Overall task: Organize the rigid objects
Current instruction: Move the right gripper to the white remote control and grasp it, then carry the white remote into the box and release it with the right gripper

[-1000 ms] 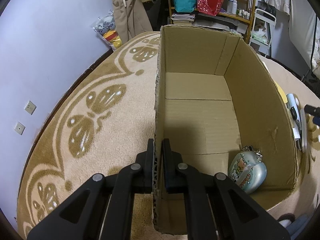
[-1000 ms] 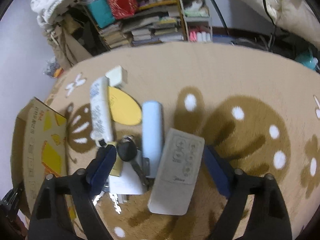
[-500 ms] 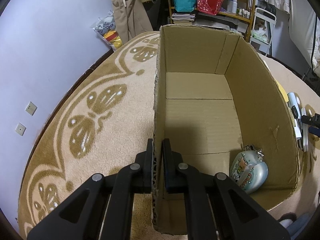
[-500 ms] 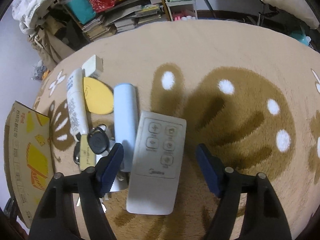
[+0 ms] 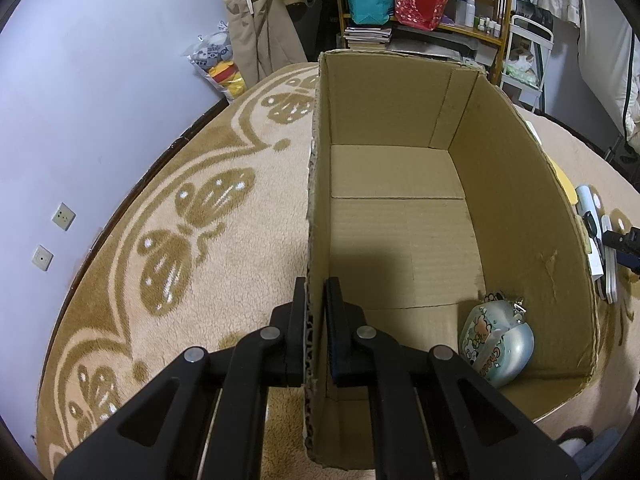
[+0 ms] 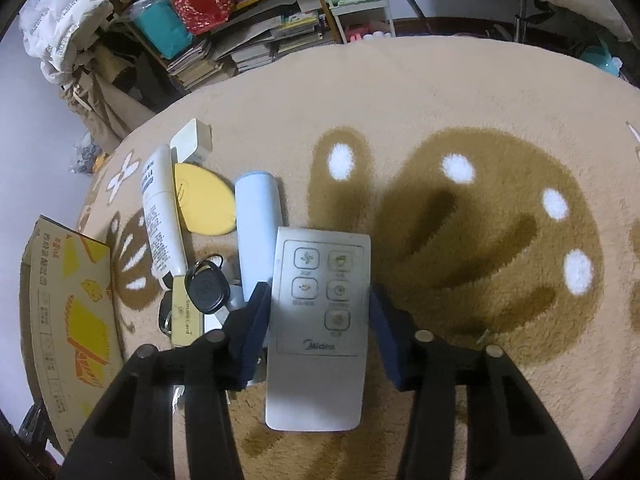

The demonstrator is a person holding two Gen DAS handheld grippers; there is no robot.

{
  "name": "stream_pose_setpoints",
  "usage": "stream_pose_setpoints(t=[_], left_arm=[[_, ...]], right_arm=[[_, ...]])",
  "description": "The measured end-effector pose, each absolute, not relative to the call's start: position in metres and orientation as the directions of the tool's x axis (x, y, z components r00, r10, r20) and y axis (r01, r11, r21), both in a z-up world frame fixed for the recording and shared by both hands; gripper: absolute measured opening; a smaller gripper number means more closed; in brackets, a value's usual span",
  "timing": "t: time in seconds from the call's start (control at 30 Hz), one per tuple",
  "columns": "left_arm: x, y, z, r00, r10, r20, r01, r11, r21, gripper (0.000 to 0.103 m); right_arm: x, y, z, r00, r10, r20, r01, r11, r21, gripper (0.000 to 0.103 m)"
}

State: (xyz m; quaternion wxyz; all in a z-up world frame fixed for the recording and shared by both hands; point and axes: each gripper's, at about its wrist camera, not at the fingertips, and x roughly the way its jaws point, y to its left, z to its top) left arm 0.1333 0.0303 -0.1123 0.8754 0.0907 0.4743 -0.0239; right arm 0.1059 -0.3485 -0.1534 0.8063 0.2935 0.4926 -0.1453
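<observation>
One remote (image 6: 320, 320), one cardboard box (image 5: 520, 200)

In the cardboard box (image 5: 520, 208), a round tin (image 5: 496, 346) lies in one corner (near the right wall); the remote (image 6: 320, 320) lies outside on the rug (image 6: 460, 100).

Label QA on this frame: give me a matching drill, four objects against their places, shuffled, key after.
Objects:
1. white remote
2. round cartoon tin
3. yellow disc
4. black key fob

Places:
A. inside the cardboard box, in a near corner
B. on the rug between the white tube and the pale blue cylinder
C. between the jaws of the right gripper
D. on the small pile just outside the right gripper's left jaw

Pairs: 1-C, 2-A, 3-B, 4-D
</observation>
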Motion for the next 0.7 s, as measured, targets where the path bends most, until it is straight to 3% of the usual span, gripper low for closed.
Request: stream_pose_setpoints(t=[0.37, 0.7], left_arm=[[0.133, 0.03, -0.112, 0.549, 0.043, -0.834, 0.127, 0.983, 0.135, 0.007], [0.133, 0.031, -0.112, 0.55, 0.044, -0.834, 0.128, 0.982, 0.136, 0.007]], right_arm=[[0.105, -0.344, -0.146, 0.484, 0.021, -0.875, 0.516, 0.801, 0.305, 0.052], [0.111, -0.326, -0.105, 0.586, 0.03, -0.809, 0.435, 0.832, 0.346, 0.052]])
